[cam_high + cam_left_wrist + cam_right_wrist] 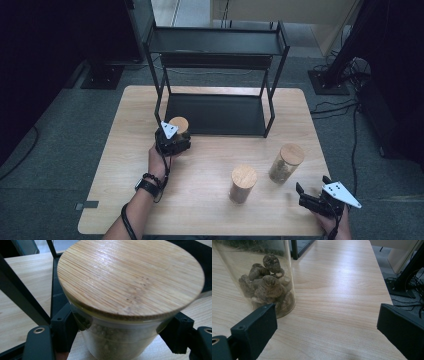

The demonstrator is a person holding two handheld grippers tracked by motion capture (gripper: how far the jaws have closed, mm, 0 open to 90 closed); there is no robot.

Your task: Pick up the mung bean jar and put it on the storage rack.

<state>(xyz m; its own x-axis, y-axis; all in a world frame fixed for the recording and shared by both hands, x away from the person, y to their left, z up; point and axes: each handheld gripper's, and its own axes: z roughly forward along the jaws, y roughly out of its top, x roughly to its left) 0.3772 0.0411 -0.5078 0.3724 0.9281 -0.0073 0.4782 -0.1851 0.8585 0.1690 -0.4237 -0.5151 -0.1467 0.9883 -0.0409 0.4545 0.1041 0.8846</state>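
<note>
A glass jar with a round bamboo lid (179, 124) stands at the front left leg of the black rack, and my left gripper (172, 141) is shut on it. In the left gripper view the jar (130, 290) sits between the jaws of the left gripper (120, 337), small grains showing through the glass. Near the table's front right corner my right gripper (312, 189) is open and holds nothing. Its own view shows the right gripper (327, 325) spread wide over bare wood, with a jar of brown dried pieces (267, 285) just ahead of its left jaw.
A two-level black metal rack (215, 107) stands at the back middle of the wooden table (125, 150). Two more lidded jars stand in front: one at centre (243, 184), one to its right (286, 162). Cables and stand bases (330, 82) lie on the floor at the right.
</note>
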